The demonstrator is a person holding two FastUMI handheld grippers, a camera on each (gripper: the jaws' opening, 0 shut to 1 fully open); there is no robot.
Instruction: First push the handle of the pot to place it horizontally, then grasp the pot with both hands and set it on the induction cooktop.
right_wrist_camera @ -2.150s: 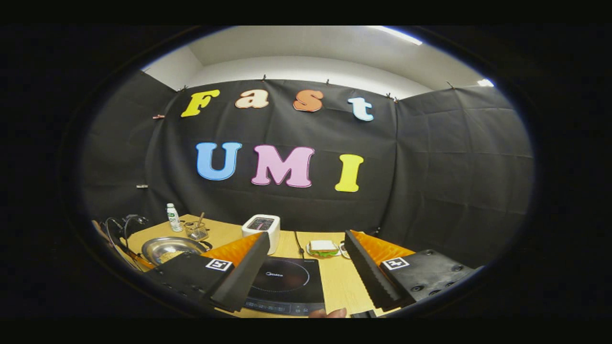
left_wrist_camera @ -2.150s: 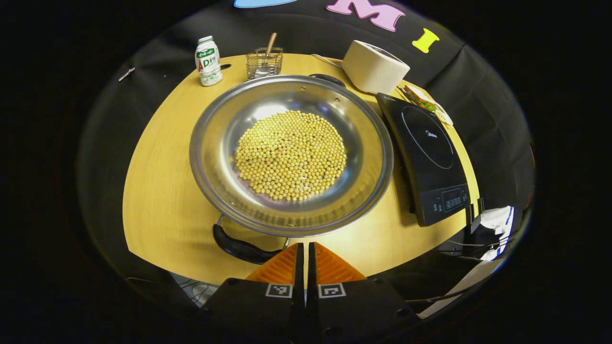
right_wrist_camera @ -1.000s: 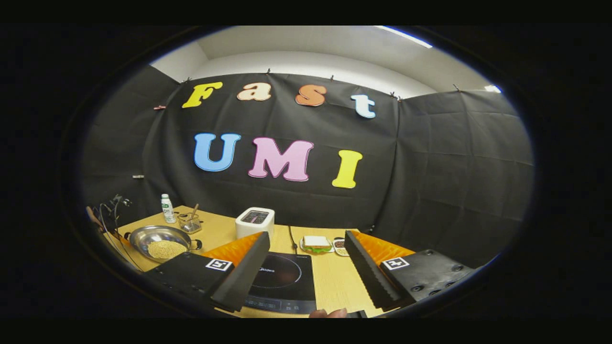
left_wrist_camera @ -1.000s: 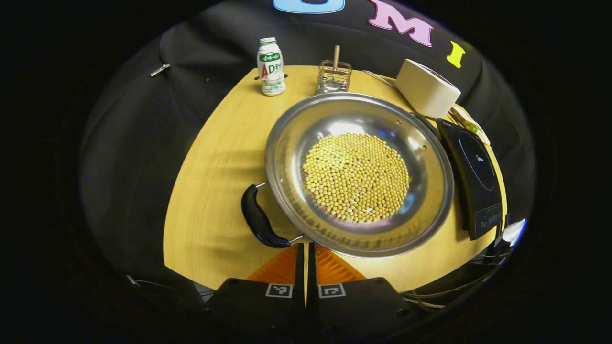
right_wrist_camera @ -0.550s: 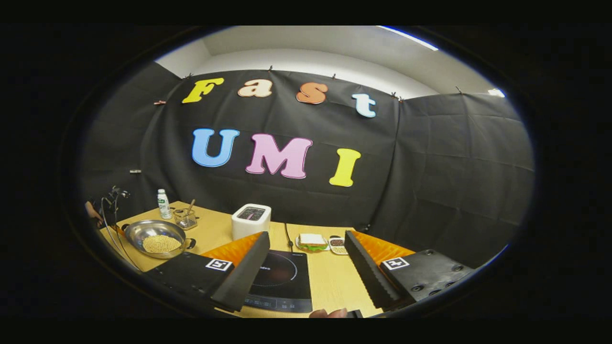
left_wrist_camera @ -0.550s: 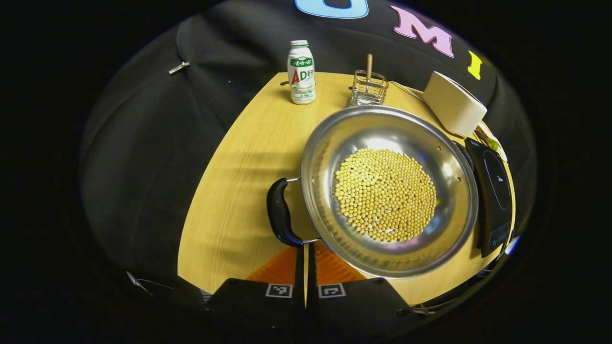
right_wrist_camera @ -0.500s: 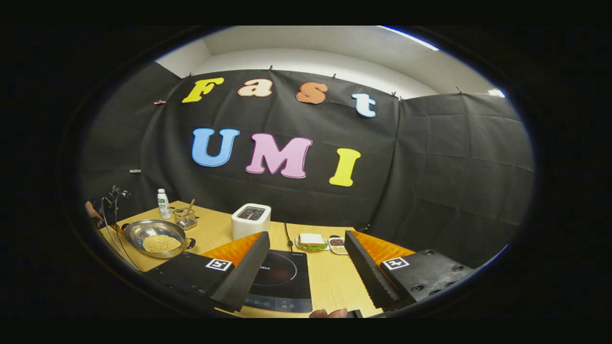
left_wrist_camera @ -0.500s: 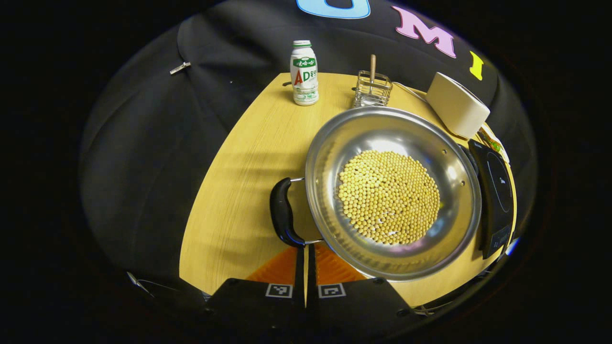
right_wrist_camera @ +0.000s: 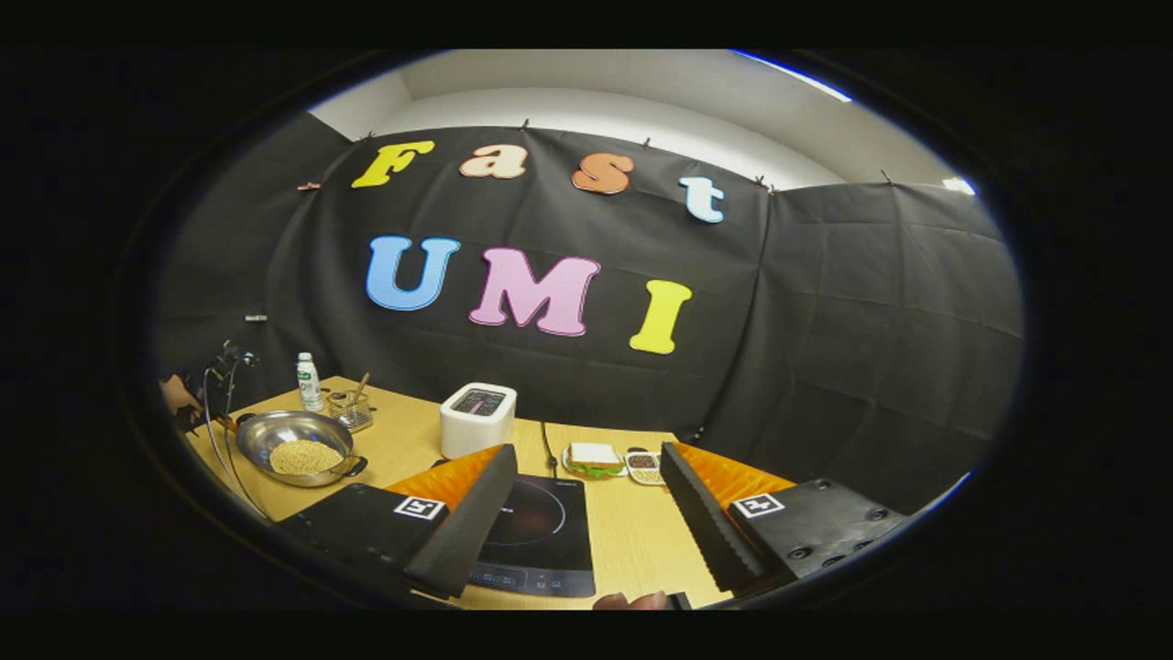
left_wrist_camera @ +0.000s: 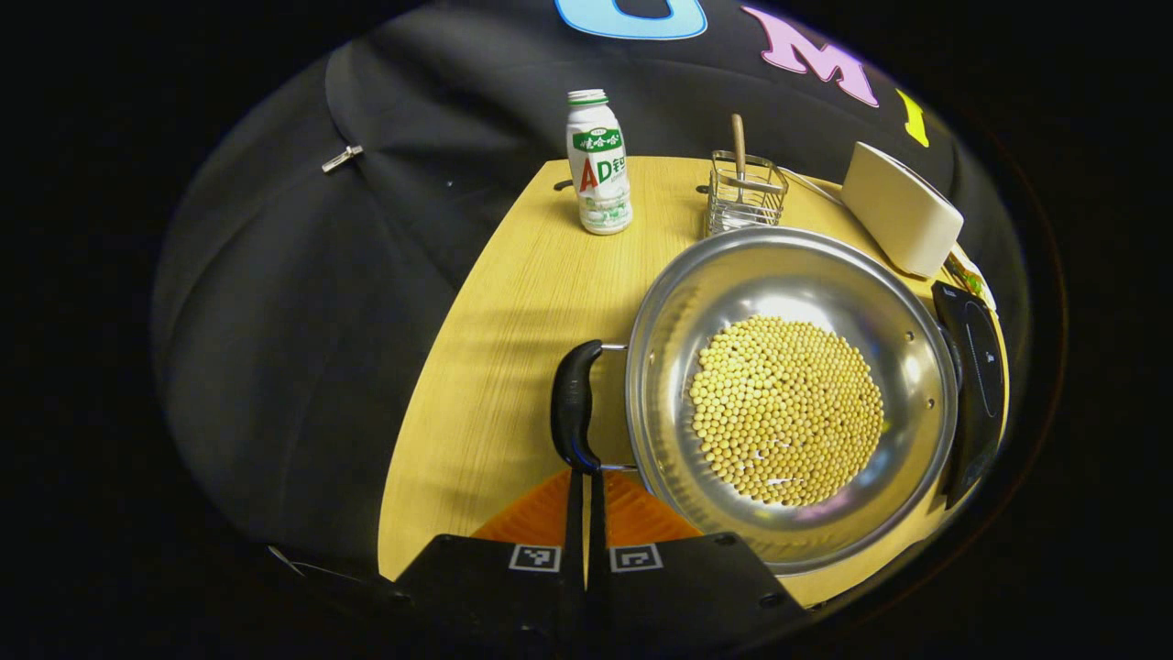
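Black cloth walls enclose the booth, pinned along the top edge, with a white wall and ceiling above. A strip light glows at 1 o'clock. The light wooden tabletop sits at 6 o'clock.

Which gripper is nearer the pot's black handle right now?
Left. The left gripper has its tips at the black handle; the right gripper hangs above the induction cooktop, well away.

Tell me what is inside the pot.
The pot holds a round heap of small yellow beans with bare steel around it. The bottom under the heap is covered.
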